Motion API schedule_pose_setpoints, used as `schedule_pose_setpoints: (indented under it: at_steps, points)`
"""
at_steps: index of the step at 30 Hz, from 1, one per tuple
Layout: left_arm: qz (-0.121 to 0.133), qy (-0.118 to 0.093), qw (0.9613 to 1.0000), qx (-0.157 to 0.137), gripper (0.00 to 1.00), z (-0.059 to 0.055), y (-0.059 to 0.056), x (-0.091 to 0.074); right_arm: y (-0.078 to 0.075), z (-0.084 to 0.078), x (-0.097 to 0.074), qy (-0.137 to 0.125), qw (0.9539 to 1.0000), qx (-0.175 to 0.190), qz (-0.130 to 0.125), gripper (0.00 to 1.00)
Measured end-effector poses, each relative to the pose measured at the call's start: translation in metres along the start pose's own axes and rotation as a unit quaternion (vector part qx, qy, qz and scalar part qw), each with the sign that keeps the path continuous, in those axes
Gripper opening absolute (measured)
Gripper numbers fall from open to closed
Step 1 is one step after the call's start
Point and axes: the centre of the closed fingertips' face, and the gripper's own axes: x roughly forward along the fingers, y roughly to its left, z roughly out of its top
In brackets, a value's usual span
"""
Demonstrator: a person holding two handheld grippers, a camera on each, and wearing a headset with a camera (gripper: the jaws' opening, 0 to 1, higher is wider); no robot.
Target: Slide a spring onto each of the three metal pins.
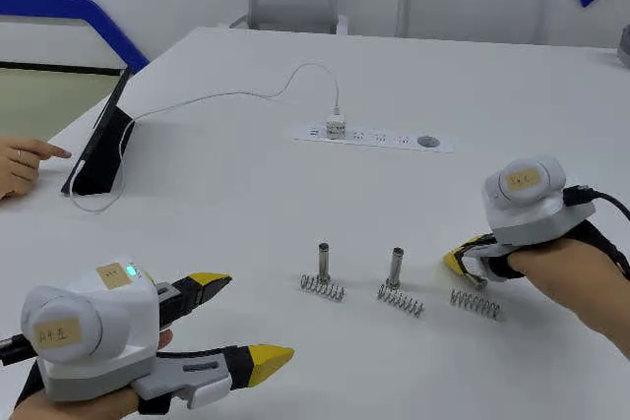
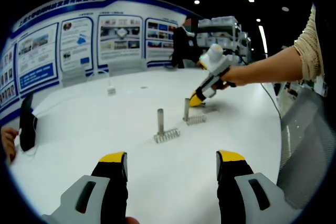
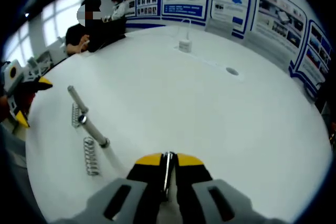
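Left pin point(image 1: 323, 263), middle pin point(image 1: 396, 268) upright on white surface point(image 1: 246, 204). Left spring point(image 1: 322, 288), middle spring point(image 1: 401, 301), right spring point(image 1: 475, 304) lie flat. Third pin point(image 1: 474, 278) tilted in right gripper point(image 1: 459, 264) jaws.

Three springs point(image 1: 322, 287), point(image 1: 400, 300), point(image 1: 475, 303) and two upright metal pins point(image 1: 323, 261), point(image 1: 396, 268) occupy the table point(image 1: 226, 204); one power strip point(image 1: 379, 137) lies toward the far edge, one tablet point(image 1: 101, 145) at the left edge.

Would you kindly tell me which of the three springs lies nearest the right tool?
The rightmost spring in the head view, just beside the yellow tips of the right tool; the middle spring and left spring lie farther off.
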Motion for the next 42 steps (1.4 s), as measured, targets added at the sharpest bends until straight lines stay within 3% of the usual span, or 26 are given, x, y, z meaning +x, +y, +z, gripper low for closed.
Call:
schedule_pose_setpoints:
  at_steps: [11, 18, 28, 42]
  points:
    - [0.0, 0.0, 1.0, 0.0, 0.7, 0.001, -0.001, 0.0, 0.002, 0.001, 0.002, 0.013, 0.9996, 0.025, 0.008, 0.09]
    - [0.0, -0.001, 1.0, 0.002, 0.69, 0.002, -0.002, 0.0, 0.002, 0.002, 0.001, 0.015, 0.9996, 0.025, -0.002, 0.09]
    - [0.002, -0.004, 1.0, 0.002, 0.69, 0.005, -0.001, -0.002, 0.004, 0.01, -0.025, -0.014, 0.9996, 0.024, -0.004, 0.09]
    - [-0.006, -0.011, 0.9999, 0.009, 0.69, 0.011, -0.006, 0.002, 0.001, 0.008, -0.051, -0.04, 0.9988, 0.024, -0.014, 0.09]
